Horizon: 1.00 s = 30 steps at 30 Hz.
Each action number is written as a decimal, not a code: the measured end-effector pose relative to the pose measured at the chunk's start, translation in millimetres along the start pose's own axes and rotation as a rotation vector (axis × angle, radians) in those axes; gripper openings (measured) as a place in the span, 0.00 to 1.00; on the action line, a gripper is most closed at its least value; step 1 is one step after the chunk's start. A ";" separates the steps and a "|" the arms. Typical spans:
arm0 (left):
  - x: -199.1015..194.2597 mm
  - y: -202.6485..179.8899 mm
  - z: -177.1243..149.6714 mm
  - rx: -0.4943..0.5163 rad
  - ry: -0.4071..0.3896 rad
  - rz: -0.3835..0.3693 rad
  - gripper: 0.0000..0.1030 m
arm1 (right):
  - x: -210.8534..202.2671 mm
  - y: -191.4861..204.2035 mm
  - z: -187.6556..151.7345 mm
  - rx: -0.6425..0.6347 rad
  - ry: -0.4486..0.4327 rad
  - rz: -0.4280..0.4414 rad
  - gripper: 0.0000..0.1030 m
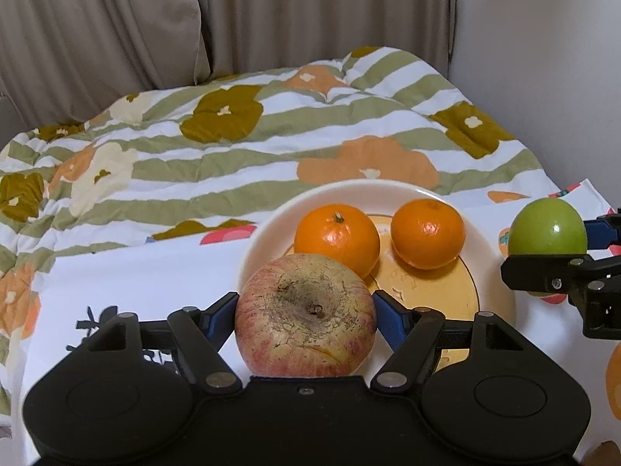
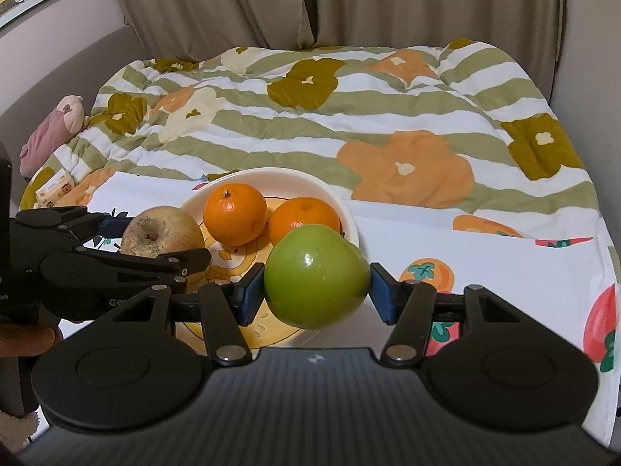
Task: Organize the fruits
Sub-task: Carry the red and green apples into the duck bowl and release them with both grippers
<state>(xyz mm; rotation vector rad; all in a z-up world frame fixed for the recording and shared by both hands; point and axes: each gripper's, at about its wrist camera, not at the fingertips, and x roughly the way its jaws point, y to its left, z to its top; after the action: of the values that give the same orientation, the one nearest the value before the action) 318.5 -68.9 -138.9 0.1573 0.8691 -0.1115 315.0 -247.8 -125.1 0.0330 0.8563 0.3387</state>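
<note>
Left gripper (image 1: 305,310) pinches red apple (image 1: 305,315) over the plate's (image 1: 264,233) near-left rim. Right gripper (image 2: 316,291) pinches green apple (image 2: 316,275) over its near-right rim. Two oranges (image 1: 337,239) lie on it.

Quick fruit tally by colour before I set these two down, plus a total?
Orange: 2, one with a stem and one without, both on the plate.
Red-yellow: 1, the apple in the left gripper.
Green: 1, the green apple in the right gripper.
Total: 4
</note>
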 end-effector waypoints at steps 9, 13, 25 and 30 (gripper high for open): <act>-13.0 -3.9 3.3 0.028 -0.070 0.010 0.96 | -3.0 0.0 -0.3 -0.008 -0.004 0.004 0.69; -27.7 1.5 2.7 0.025 -0.074 -0.002 0.96 | -5.9 1.2 0.4 -0.010 -0.007 0.008 0.69; -64.8 4.4 -22.5 0.003 -0.078 0.016 0.96 | 9.6 17.5 3.3 -0.105 0.012 0.082 0.69; -66.0 10.3 -29.0 -0.025 -0.057 0.024 0.96 | 28.9 25.1 -1.8 -0.161 0.037 0.103 0.69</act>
<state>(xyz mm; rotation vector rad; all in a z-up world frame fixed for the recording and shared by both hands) 256.1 -51.2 -105.7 0.1412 0.8113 -0.0821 324.1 -215.3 -143.5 -0.0791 0.8636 0.5053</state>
